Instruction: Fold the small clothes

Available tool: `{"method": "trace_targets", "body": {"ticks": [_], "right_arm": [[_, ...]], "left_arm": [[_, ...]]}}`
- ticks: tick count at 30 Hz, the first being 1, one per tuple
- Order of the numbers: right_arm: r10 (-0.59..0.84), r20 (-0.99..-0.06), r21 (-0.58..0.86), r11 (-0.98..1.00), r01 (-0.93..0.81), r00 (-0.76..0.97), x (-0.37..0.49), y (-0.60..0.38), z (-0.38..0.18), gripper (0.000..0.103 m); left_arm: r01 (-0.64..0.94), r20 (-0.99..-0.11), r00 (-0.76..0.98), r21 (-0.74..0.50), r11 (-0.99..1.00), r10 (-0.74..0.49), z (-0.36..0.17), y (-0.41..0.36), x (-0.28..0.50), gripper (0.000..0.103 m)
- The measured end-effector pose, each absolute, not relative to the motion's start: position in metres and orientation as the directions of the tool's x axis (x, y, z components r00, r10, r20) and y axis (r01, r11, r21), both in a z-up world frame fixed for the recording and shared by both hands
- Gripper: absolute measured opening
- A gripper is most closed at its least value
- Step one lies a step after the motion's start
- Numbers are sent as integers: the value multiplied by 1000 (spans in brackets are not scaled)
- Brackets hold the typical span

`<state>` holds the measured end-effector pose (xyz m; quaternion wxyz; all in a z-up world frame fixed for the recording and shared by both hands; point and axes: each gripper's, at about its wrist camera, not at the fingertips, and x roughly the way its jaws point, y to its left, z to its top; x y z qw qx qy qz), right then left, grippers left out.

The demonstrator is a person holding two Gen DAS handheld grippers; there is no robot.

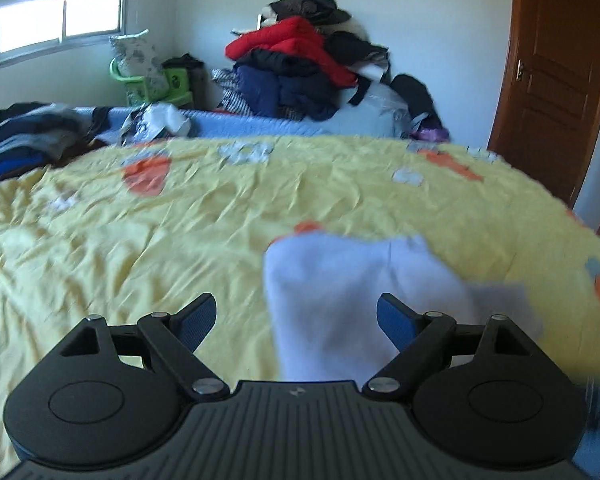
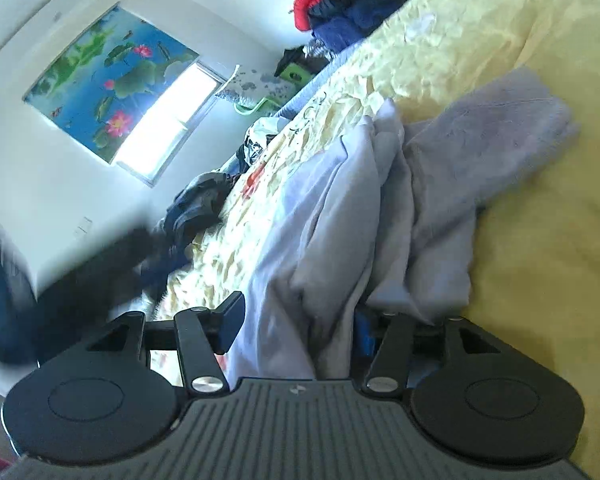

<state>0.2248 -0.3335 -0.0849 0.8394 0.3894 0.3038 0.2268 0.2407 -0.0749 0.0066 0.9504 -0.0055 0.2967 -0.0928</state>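
A small white garment [image 1: 340, 280] lies on the yellow printed bedspread [image 1: 140, 240], blurred in the left wrist view. My left gripper [image 1: 296, 320] hovers over its near end with the jaws wide open, and nothing is gripped. In the right wrist view, which is rolled sideways, the same pale garment [image 2: 340, 200] lies bunched in folds on the bedspread [image 2: 540, 280]. My right gripper [image 2: 298, 326] is open around the near edge of the garment. Cloth lies between its fingers and drapes over the right fingertip [image 2: 364, 330]. The left pad stands off the cloth.
A tall heap of red, navy and black clothes [image 1: 300, 68] is stacked at the far side of the bed. Dark clothes [image 1: 28, 136] lie at the far left. A brown door [image 1: 552, 80] stands at the right. A blurred dark shape [image 2: 100, 272] sits at the left of the right wrist view.
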Motion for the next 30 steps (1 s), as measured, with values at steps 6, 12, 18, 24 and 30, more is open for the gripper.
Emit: {"method": "trace_targets", "body": {"ticks": [6,12,18,24,30], "right_arm": [[655,-349,814,566,-129,670,261,-336,-82,28],[581,-396,700,692,-176,711,239,-330,-61,18],[530,-415,669,729,-146,740,240,-344,-55,33],[605,-416,671,708,-221,679,229,-339,-62,68],[552,-479,597,775,-208,683,208,-343,-65,13]], "left_arm": [[181,-602,758,-172,968,-249,-7,-61,224,88],[217,-606,754,-135,967,-254,-13,-71,213,88],[235,-649,716,-125,964,-258,-25,-80,213,88],[288,-662,702,-75,955,-264,-35,-89,204,88],[284,-657,699,-105,953,-281,-36,-90,198,88]]}}
